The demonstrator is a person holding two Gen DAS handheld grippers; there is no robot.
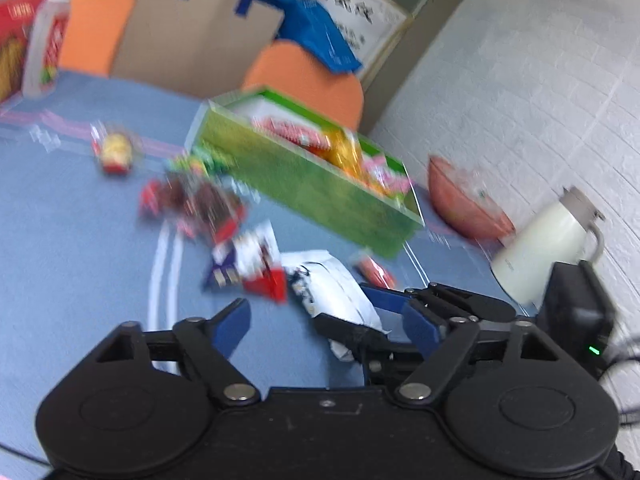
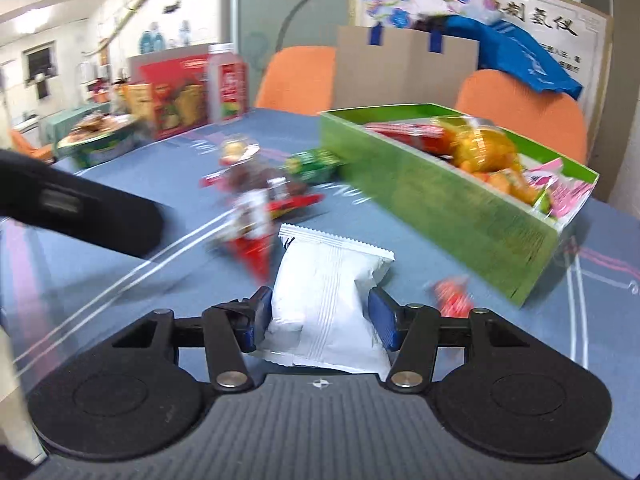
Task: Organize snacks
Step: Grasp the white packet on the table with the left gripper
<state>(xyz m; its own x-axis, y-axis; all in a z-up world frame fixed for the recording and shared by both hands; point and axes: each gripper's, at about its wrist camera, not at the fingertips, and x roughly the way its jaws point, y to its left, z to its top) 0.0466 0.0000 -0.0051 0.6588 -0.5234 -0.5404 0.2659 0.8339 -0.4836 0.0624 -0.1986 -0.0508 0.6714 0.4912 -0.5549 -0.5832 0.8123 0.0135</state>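
Note:
A white snack packet (image 2: 328, 280) lies between the blue pads of my right gripper (image 2: 322, 316), which is shut on it just above the blue tablecloth. The same packet (image 1: 340, 284) shows in the left wrist view, held by the right gripper (image 1: 380, 312). My left gripper (image 1: 324, 320) is open and empty, close beside the right one. A green box (image 2: 440, 200) holding orange and pink snacks stands to the right; it also shows in the left wrist view (image 1: 312, 184). Loose snacks (image 2: 260, 200) lie scattered ahead, also visible in the left wrist view (image 1: 208, 208).
A small red candy (image 2: 452, 300) lies by the box. A white kettle (image 1: 548, 248) and a pink bowl (image 1: 464, 200) stand at the right wall. A red carton (image 2: 176, 92), a bottle (image 2: 228, 84), orange chairs (image 2: 520, 108) and a cardboard box (image 2: 400, 72) line the far edge.

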